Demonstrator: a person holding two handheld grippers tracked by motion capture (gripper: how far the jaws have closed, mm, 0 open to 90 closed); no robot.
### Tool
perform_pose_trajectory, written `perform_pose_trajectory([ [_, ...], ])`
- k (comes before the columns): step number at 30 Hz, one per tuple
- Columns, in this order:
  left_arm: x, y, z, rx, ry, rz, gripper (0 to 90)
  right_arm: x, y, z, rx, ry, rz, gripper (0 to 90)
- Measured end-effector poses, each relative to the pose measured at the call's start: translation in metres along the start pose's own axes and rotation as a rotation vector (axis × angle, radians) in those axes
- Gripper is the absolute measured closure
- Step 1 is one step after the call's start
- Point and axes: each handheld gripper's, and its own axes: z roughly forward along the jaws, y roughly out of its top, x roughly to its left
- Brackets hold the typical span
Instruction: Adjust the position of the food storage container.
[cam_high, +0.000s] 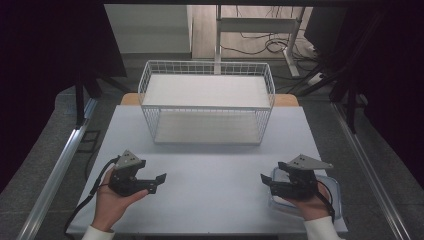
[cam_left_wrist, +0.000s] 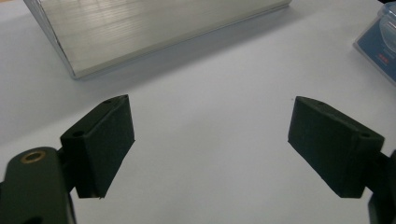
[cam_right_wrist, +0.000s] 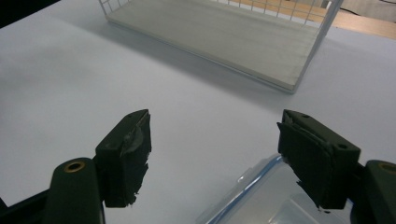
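— Two hands sit closest, one gripper in each. What's the biggest thing?

— That wire basket (cam_high: 207, 102), far back on the white table (cam_high: 210, 200). Then a clear plastic box (cam_high: 334, 192) with a blue rim, under the right gripper (cam_high: 267, 182).

— Will it be heavy?

— Probably light, stiff and slippery. Grab its rim.

— Holding anything?

— No. Left gripper (cam_high: 157, 183) and right are both wide open, empty.
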Motion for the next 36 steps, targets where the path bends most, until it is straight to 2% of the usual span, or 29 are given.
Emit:
perform_pose_trajectory([
  [4,0.0,0.0,0.001,0.004,-0.003,-0.003,14.4,-0.001,-0.001,-0.001,0.017,-0.029,0.011,26.3],
  [10,0.001,0.0,-0.001,0.004,0.006,-0.009,14.5,-0.001,0.0,-0.001,0.022,-0.032,0.017,27.9],
  [17,0.001,0.001,0.004,0.021,0.005,-0.006,14.5,-0.006,0.001,-0.01,0.069,-0.091,0.048,38.8],
  [18,0.001,0.001,0.005,0.026,0.006,-0.005,14.4,-0.012,0.001,-0.015,0.085,-0.112,0.053,44.9],
  [19,0.002,0.0,0.006,0.029,0.009,-0.002,14.4,-0.012,0.001,-0.015,0.085,-0.112,0.053,44.9],
  [20,0.002,0.0,0.006,0.035,0.011,0.001,14.5,-0.015,0.001,-0.018,0.097,-0.122,0.055,47.8],
  [21,0.002,0.0,0.007,0.041,0.015,0.004,14.4,-0.022,-0.001,-0.024,0.127,-0.153,0.06,53.4],
  [22,0.002,0.0,0.007,0.041,0.015,0.004,14.4,-0.022,-0.001,-0.024,0.127,-0.153,0.06,53.4],
  [24,0.002,0.001,0.008,0.043,0.012,0.0,14.4,-0.03,-0.003,-0.029,0.161,-0.183,0.069,64.0],
  [25,0.002,0.001,0.009,0.047,0.009,-0.003,14.3,-0.037,-0.008,-0.035,0.186,-0.228,0.082,74.8],
  [27,0.002,0.001,0.009,0.049,0.008,-0.003,14.4,-0.045,-0.013,-0.041,0.208,-0.262,0.102,81.8],
  [28,0.002,0.001,0.01,0.052,0.008,-0.005,14.4,-0.045,-0.013,-0.041,0.208,-0.262,0.102,81.8],
  [29,0.002,0.001,0.012,0.064,0.006,0.001,14.4,-0.052,-0.018,-0.047,0.234,-0.302,0.114,84.5],
  [30,0.002,0.001,0.012,0.064,0.006,0.001,14.4,-0.052,-0.018,-0.047,0.234,-0.302,0.114,84.5],
  [31,0.002,0.001,0.012,0.068,0.007,0.003,14.4,-0.059,-0.022,-0.053,0.254,-0.334,0.136,85.6],
  [34,0.003,0.001,0.013,0.073,0.006,0.003,14.3,-0.066,-0.026,-0.06,0.261,-0.355,0.165,86.4],
  [35,0.003,0.001,0.013,0.074,0.008,0.002,14.3,-0.074,-0.031,-0.067,0.269,-0.388,0.189,87.3],
  [36,0.003,0.001,0.013,0.074,0.008,0.002,14.3,-0.074,-0.031,-0.067,0.269,-0.388,0.189,87.3],
])
